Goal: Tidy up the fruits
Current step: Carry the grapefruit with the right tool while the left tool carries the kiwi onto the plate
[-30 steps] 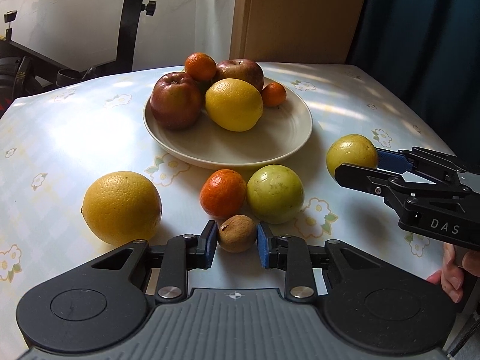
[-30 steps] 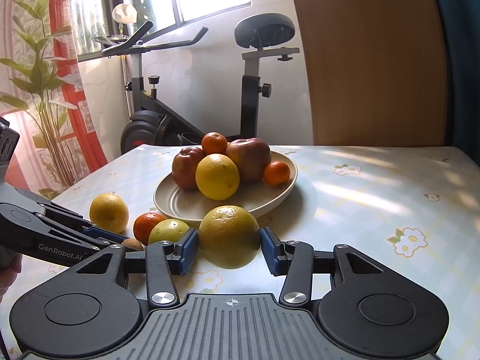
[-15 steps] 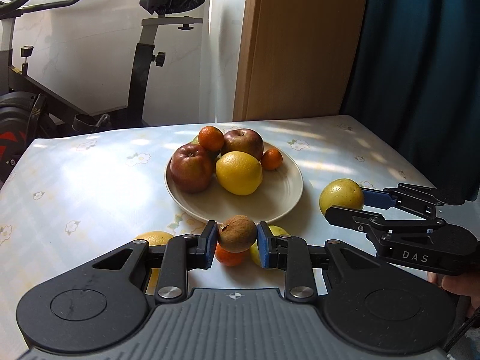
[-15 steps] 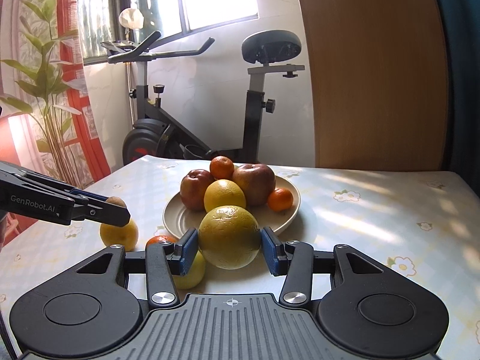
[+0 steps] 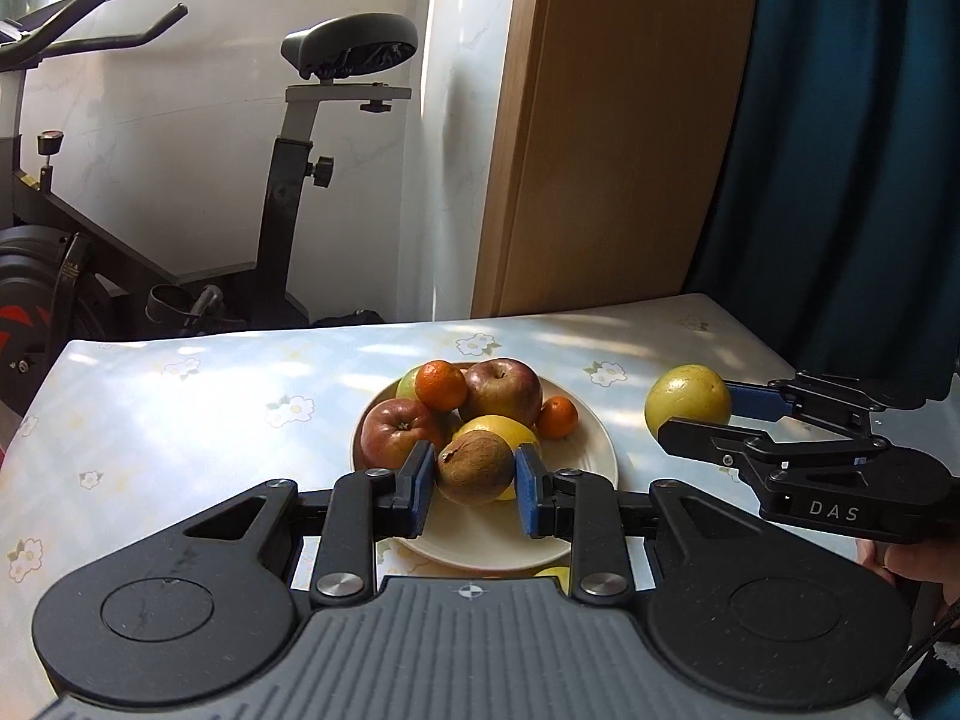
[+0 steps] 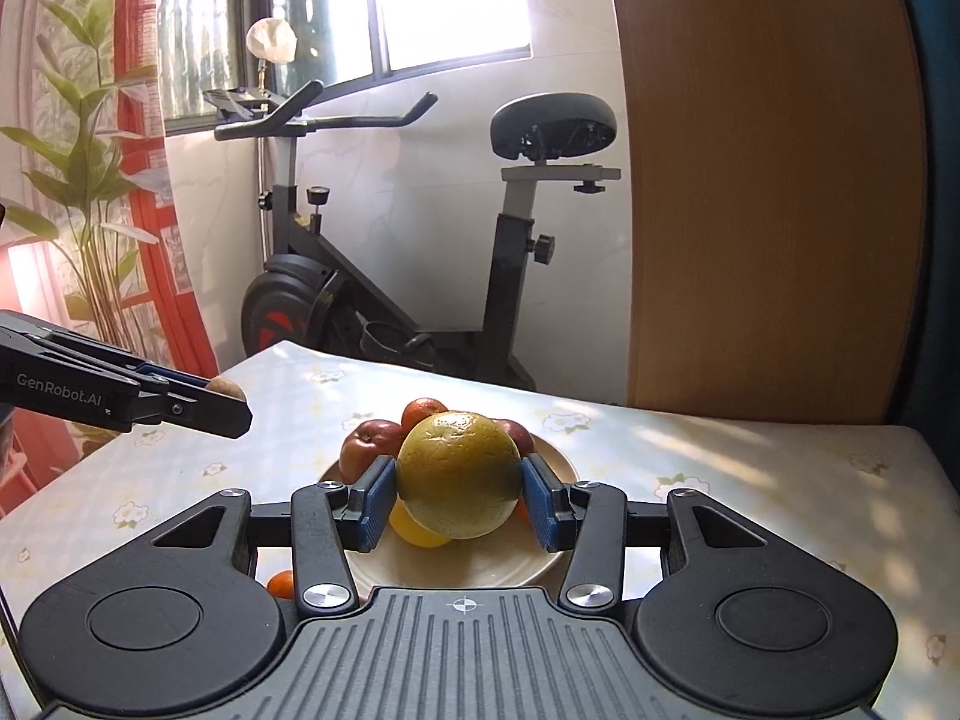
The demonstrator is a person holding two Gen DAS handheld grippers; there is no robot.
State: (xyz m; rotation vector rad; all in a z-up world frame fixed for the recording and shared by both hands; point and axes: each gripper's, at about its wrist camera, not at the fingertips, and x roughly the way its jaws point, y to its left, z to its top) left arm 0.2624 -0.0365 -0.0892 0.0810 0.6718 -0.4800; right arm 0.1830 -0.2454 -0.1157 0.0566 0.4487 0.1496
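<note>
A small brown fruit [image 5: 474, 466] sits clamped in the left gripper [image 5: 473, 487], held level above the plate [image 5: 591, 450] of apples and oranges, while the right gripper [image 6: 459, 501], raised alongside, pinches a yellow-green citrus [image 6: 459, 474] over the flowered table [image 5: 180, 414].

"DAS" marks the right hand-held gripper [image 5: 696, 420], "GenRobot.AI" the left hand-held gripper [image 6: 231, 399].

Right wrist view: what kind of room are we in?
Likely a lived-in home room, not a lab: an exercise bike by the window, a leafy houseplant, and a table with a floral tablecloth holding a plate of fruit.
</note>
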